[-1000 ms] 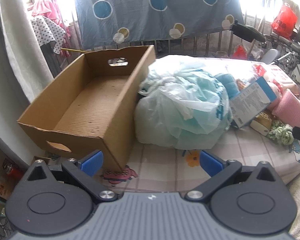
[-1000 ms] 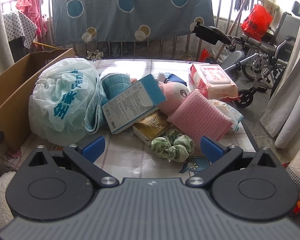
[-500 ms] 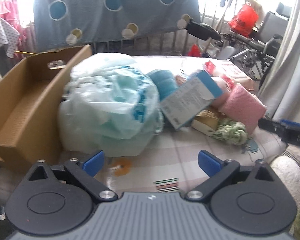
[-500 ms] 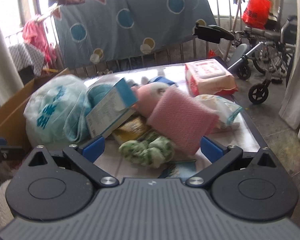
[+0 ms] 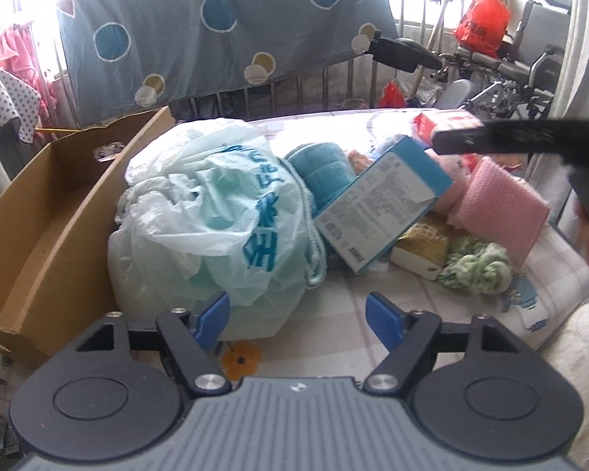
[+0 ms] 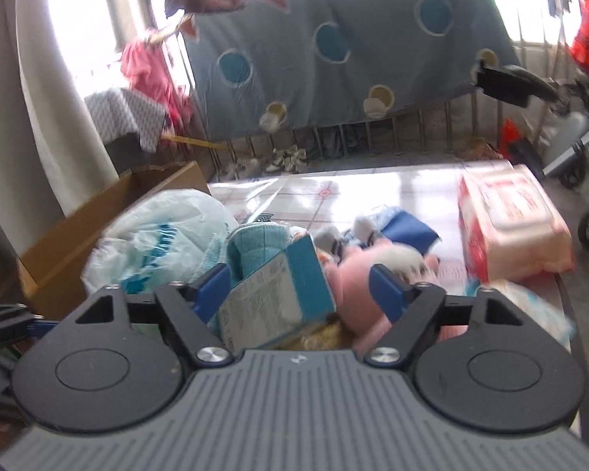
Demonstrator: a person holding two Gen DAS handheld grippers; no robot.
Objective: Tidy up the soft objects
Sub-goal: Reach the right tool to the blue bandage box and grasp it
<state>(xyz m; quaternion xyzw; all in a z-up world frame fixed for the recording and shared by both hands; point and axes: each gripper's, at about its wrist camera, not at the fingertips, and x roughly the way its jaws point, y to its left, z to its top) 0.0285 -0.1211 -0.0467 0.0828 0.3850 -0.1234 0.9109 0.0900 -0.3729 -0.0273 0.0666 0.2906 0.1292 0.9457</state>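
Observation:
A pile lies on the tiled table: a pale plastic bag (image 5: 216, 227) with blue print, a rolled teal towel (image 5: 322, 168), a blue-and-white carton (image 5: 385, 204), a pink knit pad (image 5: 498, 208), a green scrunchie (image 5: 479, 267). An open cardboard box (image 5: 47, 212) stands left of the bag. My left gripper (image 5: 297, 312) is open and empty, just in front of the bag. My right gripper (image 6: 299, 288) is open and empty, low over the carton (image 6: 275, 298) and a pink plush toy (image 6: 357, 278). Its dark body (image 5: 510, 137) shows at the left wrist view's right.
A pink wipes pack (image 6: 510, 227) lies at the table's right edge. A spotted grey-blue sheet (image 5: 224, 27) hangs on railings behind. A wheelchair (image 5: 522, 74) and red bag (image 5: 481, 19) stand at the back right. Curtains hang on the left.
My right gripper has moved forward and down over the pile, and now frames the carton and plush. My left gripper has swung right from the box toward the bag. Both jaws have narrowed.

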